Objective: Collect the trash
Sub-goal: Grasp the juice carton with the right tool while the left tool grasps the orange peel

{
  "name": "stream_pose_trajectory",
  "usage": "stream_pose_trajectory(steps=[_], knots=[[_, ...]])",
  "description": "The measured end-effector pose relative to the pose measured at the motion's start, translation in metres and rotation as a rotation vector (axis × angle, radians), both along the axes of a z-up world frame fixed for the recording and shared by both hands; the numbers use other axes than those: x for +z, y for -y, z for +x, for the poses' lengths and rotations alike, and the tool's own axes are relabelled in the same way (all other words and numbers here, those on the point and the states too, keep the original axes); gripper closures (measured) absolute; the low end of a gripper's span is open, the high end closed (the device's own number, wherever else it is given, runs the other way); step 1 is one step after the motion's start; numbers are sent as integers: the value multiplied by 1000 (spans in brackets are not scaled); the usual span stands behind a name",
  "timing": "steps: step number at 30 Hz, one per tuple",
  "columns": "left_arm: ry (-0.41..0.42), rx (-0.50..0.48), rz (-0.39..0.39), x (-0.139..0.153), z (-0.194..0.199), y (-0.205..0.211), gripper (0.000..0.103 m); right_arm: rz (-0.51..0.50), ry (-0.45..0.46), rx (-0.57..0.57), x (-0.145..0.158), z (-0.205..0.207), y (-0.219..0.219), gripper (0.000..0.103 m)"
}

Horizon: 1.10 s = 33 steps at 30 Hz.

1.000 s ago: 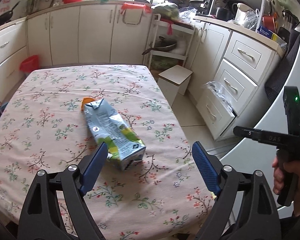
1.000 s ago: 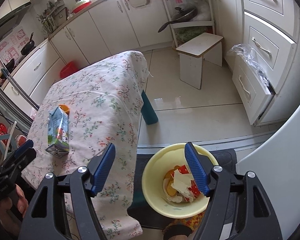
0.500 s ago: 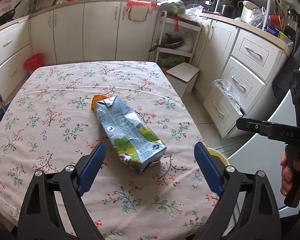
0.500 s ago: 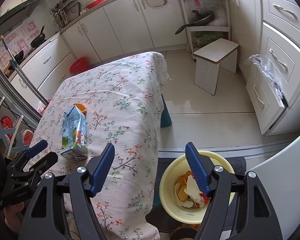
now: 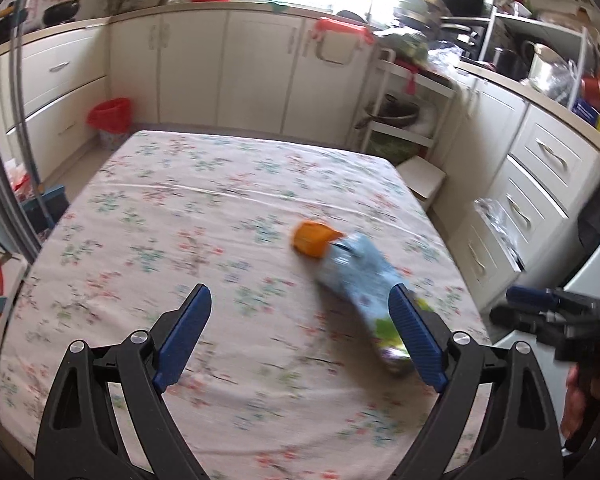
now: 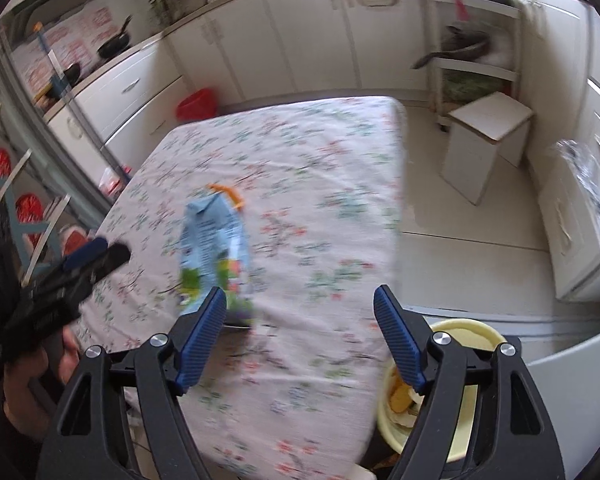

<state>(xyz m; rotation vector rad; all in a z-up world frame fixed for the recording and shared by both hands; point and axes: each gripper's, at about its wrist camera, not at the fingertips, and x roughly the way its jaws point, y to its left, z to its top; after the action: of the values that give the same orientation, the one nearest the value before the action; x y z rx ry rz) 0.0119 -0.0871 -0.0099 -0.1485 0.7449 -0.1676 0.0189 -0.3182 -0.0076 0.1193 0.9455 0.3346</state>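
The blue carton lies flat on the floral tablecloth at right of centre in the left wrist view, with an orange scrap touching its far end. The left gripper is spread wide and empty, its right finger overlapping the carton's near end in frame. The right gripper is likewise spread and empty, and the yellow bin sits at lower right.

open tablecloth left of carton

One crushed blue carton on one floral-clothed table, one orange peel at carton's far end, one yellow bin near right, one red basket far left, one white stool far right, two open grippers.
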Motion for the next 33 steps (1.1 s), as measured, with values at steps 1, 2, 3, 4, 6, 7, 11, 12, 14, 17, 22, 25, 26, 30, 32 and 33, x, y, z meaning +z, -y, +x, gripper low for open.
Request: stream_pose_trajectory(steps=[1,2,3,4,6,7,11,12,14,17,22,25,26,30,32,33], knots=[[-1,8,-1,0,3,-5,17,-9,3,21,-1,0,-10,29],[-2,15,-3,-1,5,-11,17,-17,6,37,-2,0,-18,29],[-3,22,-6,-1,8,-17,17,-27,10,57,-3,0,-29,29],[-5,27,-10,-3,10,-20,17,-35,13,75,-5,1,-39,28],[-11,38,-24,-6,13,-28,17,-59,19,98,-8,1,-53,27],[-16,45,-38,-8,14,-32,16,-71,19,107,-10,2,-59,27],[-41,47,-73,-17,18,-40,16,-105,6,123,-21,11,-74,27],[-46,39,-76,-18,20,-40,16,-111,2,122,-24,13,-76,27],[-52,20,-74,-19,23,-38,16,-119,-10,118,-31,17,-78,27],[-47,-12,-49,-19,29,-32,16,-132,-13,111,-40,22,-80,44],[-57,-65,12,-25,43,-19,16,-144,7,119,-36,15,-69,44],[-66,-109,55,-32,53,-7,16,-132,22,99,-28,9,-52,44],[-65,-121,69,-34,55,-2,16,-125,26,88,-26,7,-44,44],[-62,-190,114,-41,65,22,16,-82,20,49,-24,3,-18,44],[-60,-220,135,-44,70,35,16,-67,14,40,-25,2,-12,44],[-56,-232,149,-45,74,42,16,-59,11,35,-25,0,-8,44]])
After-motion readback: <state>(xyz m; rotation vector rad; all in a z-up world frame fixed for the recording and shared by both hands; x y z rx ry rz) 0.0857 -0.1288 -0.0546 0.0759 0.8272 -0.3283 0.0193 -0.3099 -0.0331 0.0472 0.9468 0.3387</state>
